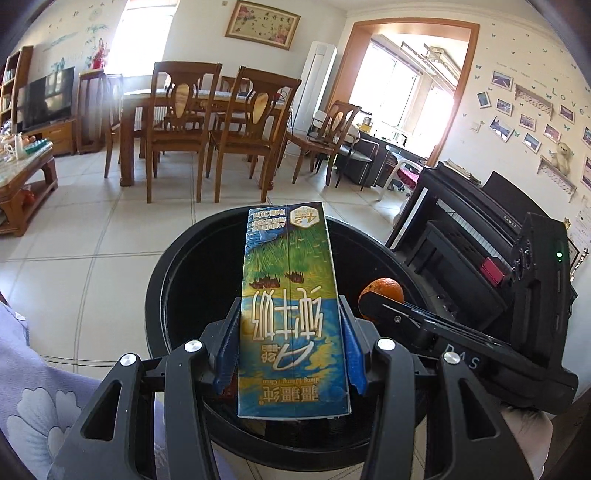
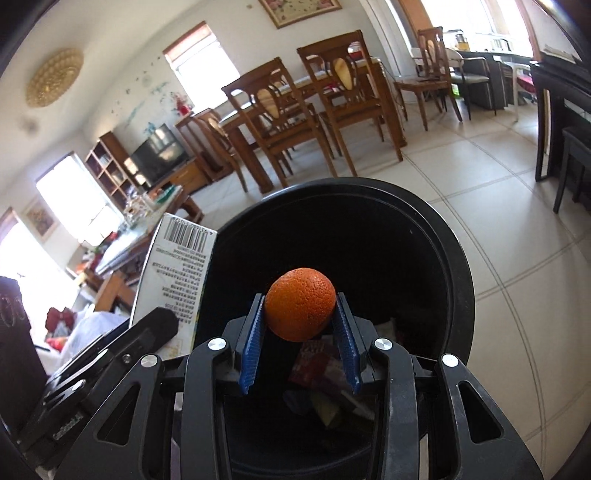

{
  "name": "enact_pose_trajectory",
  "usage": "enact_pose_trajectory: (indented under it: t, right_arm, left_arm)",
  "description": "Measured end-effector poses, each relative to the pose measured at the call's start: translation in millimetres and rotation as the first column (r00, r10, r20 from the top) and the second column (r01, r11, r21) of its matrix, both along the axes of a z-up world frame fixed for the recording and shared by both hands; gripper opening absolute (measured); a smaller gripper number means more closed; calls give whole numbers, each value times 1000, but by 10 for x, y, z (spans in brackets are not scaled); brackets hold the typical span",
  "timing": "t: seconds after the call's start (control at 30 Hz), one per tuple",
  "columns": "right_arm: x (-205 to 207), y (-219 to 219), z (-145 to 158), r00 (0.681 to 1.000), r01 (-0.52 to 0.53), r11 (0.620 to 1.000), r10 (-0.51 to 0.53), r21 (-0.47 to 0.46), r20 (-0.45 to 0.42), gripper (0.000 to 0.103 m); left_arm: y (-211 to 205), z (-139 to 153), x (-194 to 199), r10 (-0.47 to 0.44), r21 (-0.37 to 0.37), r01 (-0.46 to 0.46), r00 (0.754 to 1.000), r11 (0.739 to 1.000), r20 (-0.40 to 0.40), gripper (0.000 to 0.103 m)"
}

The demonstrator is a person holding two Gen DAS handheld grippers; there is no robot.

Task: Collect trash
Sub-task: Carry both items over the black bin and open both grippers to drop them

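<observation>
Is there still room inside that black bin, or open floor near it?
The black bin is mostly dark and open; wrappers crowd only its bottom near the tongs. Bare tile floor lies between the bin and the dining chairs.

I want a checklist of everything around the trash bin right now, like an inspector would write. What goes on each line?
Surface: pale tiled floor; the black trash bin stands on it.
Job's things: milk carton and orange, both held over the bin's opening; wrappers already lie inside the bin.
Clutter: small items crowd the low wooden table.
Grippers: left gripper shut on the milk carton; right gripper shut on the orange.
Cables: nothing seen.
Surroundings: dining table with wooden chairs, television, black piano, framed picture, photos on the wall.
</observation>
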State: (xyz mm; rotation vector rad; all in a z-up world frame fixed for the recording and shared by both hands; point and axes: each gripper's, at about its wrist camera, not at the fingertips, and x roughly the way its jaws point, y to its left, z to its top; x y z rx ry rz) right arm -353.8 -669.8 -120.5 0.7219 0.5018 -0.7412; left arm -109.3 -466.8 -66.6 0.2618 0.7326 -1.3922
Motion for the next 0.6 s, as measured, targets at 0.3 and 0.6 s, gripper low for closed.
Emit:
enact_pose_trajectory:
  t: [0.3,0.6]
  right_arm:
    - [122,67,-39,998,18,999,-21,-49,-67,37]
    - [177,112,-20,992,50,996,-58,-73,-114,38]
  left_arm:
    - [-107,-165,36,-4,70,3,1000,998,16,48]
    - [-132,-230,29,-13,113,6,998,994,59,49]
